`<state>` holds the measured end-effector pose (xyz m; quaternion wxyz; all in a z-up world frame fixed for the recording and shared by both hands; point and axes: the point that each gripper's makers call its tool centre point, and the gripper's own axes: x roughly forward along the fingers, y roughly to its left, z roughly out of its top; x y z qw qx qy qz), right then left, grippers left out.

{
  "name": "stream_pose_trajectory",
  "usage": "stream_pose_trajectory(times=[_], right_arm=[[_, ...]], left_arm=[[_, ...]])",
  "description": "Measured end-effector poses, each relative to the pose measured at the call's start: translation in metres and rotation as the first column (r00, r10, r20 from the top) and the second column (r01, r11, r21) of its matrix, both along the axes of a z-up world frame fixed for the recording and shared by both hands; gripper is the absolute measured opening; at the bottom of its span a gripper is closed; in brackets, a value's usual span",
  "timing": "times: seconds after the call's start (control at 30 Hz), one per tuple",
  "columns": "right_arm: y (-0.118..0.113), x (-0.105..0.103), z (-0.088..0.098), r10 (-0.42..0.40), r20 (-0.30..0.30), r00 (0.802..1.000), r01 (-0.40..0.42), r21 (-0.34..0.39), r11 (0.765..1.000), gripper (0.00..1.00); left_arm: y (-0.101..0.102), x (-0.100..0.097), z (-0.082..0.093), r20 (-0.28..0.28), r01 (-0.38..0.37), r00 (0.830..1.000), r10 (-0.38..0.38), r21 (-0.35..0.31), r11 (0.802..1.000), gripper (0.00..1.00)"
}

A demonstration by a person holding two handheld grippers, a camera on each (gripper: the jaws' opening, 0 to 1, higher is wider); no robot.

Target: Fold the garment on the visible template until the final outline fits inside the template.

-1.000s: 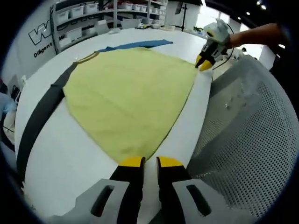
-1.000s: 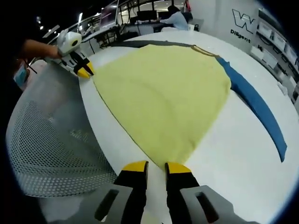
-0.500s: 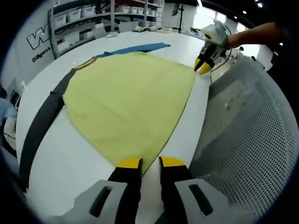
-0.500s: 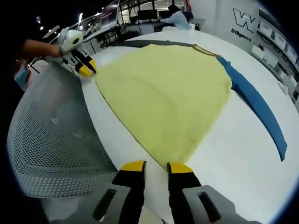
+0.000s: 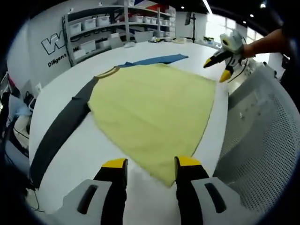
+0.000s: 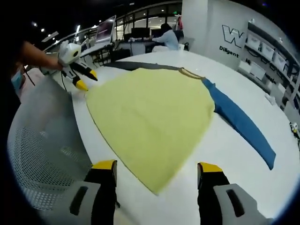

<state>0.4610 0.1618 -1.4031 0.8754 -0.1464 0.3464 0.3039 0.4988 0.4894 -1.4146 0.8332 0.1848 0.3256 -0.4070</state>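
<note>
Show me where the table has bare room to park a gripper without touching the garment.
Bare white table lies between the yellow body and the blue sleeve, and past that sleeve toward the far edge. In the left gripper view there is a strip between the yellow body and the dark sleeve. The edge by the mesh chair is tight.

A yellow garment (image 5: pixel 150 110) lies flat and spread on the white tabletop (image 5: pixel 84 159), its body smooth, with a ribbed collar at the far end. One sleeve is dark grey (image 5: pixel 61 131), stretched out left of the left view's jaws; the other is blue (image 6: pixel 239 124), stretched out right of the right view's jaws. In each view a hem corner lies just ahead of the jaws, between their yellow tips, not touched by them.
</note>
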Motion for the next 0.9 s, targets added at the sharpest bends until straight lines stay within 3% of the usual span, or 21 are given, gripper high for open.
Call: stream_pose_trajectory(times=[0.13,0.3,0.43,0.53,0.73,0.9], right_arm=[[-0.002,0.004,0.009,-0.014,0.036,0.999,0.014,0.019,1.000,0.93],[-0.006,0.012,0.015,-0.043,0.057,0.997,0.041,0.044,0.998,0.99],[-0.007,0.016,0.018,-0.054,0.068,0.996,0.050,0.051,0.997,0.99],[-0.008,0.017,0.017,-0.057,0.066,0.996,0.054,0.049,0.997,0.99],[-0.010,0.016,0.018,-0.071,0.064,0.995,0.067,0.061,0.996,0.98],[-0.015,0.017,0.020,-0.101,0.061,0.993,0.097,0.071,0.993,0.98]], left_arm=[[0.014,0.017,0.001,0.012,-0.088,0.996,0.088,-0.001,0.996,0.52],[0.021,0.029,0.006,0.023,-0.134,0.991,0.134,-0.022,0.991,0.60],[0.033,0.041,0.010,0.061,-0.180,0.982,0.181,-0.018,0.984,0.78],[0.048,0.051,0.011,0.075,-0.245,0.966,0.246,-0.026,0.969,0.90],[0.079,0.065,0.008,0.044,-0.358,0.932,0.361,-0.052,0.932,0.92],[0.109,0.076,0.007,0.001,-0.479,0.877,0.481,-0.086,0.873,0.91]])
